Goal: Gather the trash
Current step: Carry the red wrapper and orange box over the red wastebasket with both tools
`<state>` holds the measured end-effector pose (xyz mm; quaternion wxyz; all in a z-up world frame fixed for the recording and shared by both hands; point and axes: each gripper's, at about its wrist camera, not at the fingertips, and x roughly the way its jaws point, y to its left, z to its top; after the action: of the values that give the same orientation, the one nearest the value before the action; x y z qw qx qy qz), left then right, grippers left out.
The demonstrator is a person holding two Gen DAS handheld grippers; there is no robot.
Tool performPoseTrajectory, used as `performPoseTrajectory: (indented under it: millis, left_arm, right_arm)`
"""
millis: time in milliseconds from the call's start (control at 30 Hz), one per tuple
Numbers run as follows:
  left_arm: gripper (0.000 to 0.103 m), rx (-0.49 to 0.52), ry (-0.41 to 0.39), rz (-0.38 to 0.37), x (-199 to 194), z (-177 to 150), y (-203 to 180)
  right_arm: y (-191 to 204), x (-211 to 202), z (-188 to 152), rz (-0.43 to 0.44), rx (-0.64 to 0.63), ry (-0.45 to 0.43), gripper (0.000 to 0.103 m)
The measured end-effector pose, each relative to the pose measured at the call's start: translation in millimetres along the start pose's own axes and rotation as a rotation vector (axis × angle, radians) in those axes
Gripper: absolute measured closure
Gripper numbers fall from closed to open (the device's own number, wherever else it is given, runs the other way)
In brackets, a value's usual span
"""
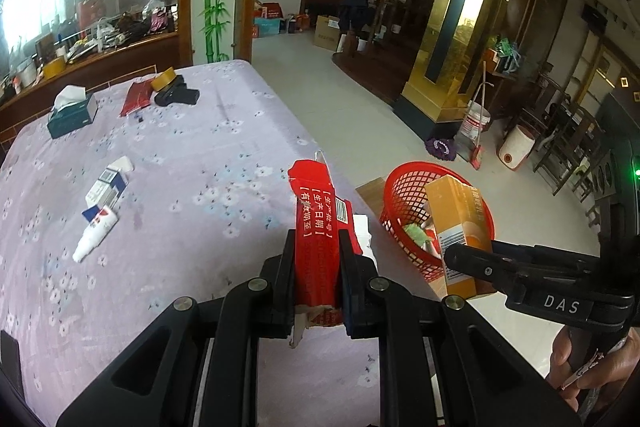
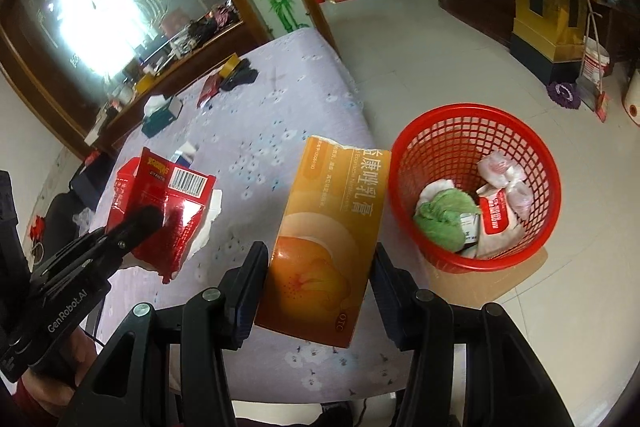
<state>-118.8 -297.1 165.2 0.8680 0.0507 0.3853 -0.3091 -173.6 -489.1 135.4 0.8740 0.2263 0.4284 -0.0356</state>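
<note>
My left gripper [image 1: 316, 247] is shut on a torn red carton [image 1: 318, 219], held above the table's right edge; the carton also shows in the right wrist view [image 2: 168, 211]. My right gripper [image 2: 320, 263] is shut on an orange medicine box [image 2: 328, 239], held over the table edge beside a red mesh basket [image 2: 408, 163]. The basket stands on the floor and holds crumpled wrappers and green paper [image 2: 444, 215]. In the left wrist view the orange box [image 1: 456, 223] hangs in front of the basket [image 1: 400, 203].
A lilac flowered cloth covers the table [image 1: 200, 147]. On it lie a white tube [image 1: 96, 233], a blue-white box [image 1: 108, 183], a tissue box [image 1: 72, 113], a red packet [image 1: 136, 97], a tape roll [image 1: 162, 79] and a black object [image 1: 176, 95]. A white paper [image 1: 362, 227] lies under the red carton.
</note>
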Motion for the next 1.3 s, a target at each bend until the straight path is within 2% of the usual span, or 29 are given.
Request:
performPoseTrajectory:
  millis: [633, 1300]
  left_arm:
    - [0.087, 0.000, -0.020, -0.016, 12.1, 18.3, -12.3]
    - [0.087, 0.020, -0.011, -0.034, 20.3, 20.2, -31.4]
  right_arm:
    - [-21.4, -5.2, 22.6, -0.004, 0.028, -0.026, 0.048]
    - [-39.2, -12.0, 23.9, -0.020, 0.056, -0.022, 0.048]
